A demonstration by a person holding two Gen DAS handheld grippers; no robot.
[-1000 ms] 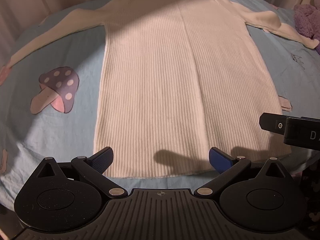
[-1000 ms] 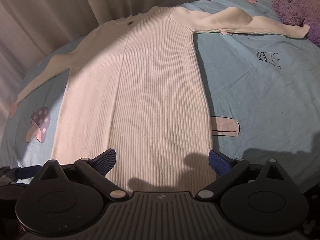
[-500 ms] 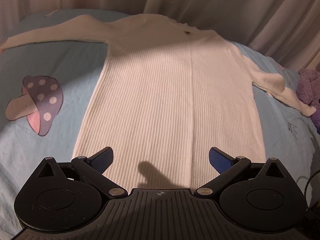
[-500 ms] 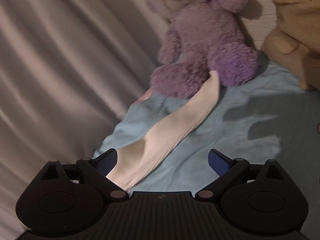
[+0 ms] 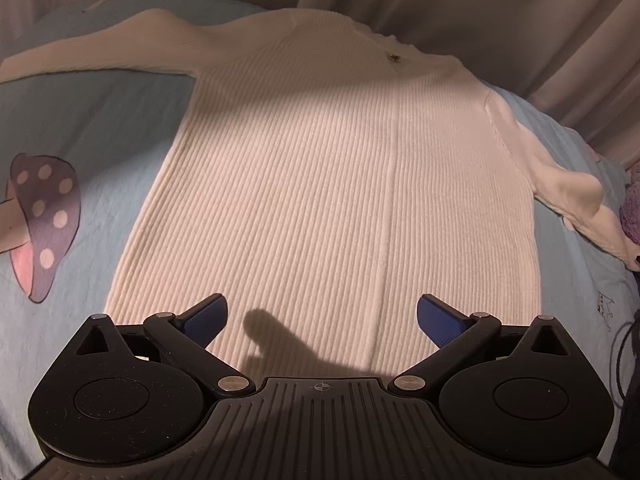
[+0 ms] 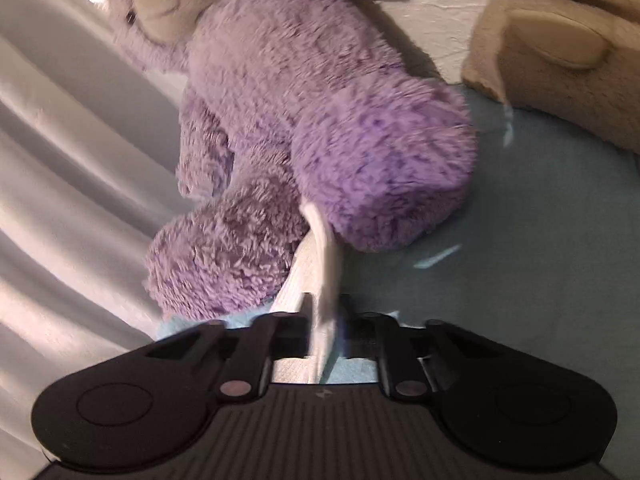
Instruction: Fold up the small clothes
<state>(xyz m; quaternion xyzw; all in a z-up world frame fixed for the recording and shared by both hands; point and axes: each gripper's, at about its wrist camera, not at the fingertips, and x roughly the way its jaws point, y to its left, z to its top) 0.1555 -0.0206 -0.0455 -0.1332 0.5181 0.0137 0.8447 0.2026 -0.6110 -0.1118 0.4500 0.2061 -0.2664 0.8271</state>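
A cream ribbed long-sleeved sweater (image 5: pixel 340 180) lies flat, front up, on a light blue bedsheet (image 5: pixel 100 128), with both sleeves spread out. My left gripper (image 5: pixel 320 308) hovers open over the sweater's lower part, nothing between its blue pads. In the right wrist view my right gripper (image 6: pixel 324 320) is closing tight on the cuff of the sweater's right sleeve (image 6: pixel 320 248). The cloth is pinched upright between the jaws, right against a purple plush toy (image 6: pixel 320 112). That same sleeve (image 5: pixel 572 196) shows at the right edge of the left wrist view.
A beige plush toy (image 6: pixel 560 60) sits right of the purple one. Pale curtains (image 6: pixel 60 160) hang behind the bed. A mushroom print (image 5: pixel 40 220) marks the sheet left of the sweater. A dark cable (image 5: pixel 624 352) hangs at the bed's right edge.
My right gripper swung from the sweater's hem over to the right sleeve end by the purple plush and shut on the cuff. My left gripper shifted left along the hem and rolled.
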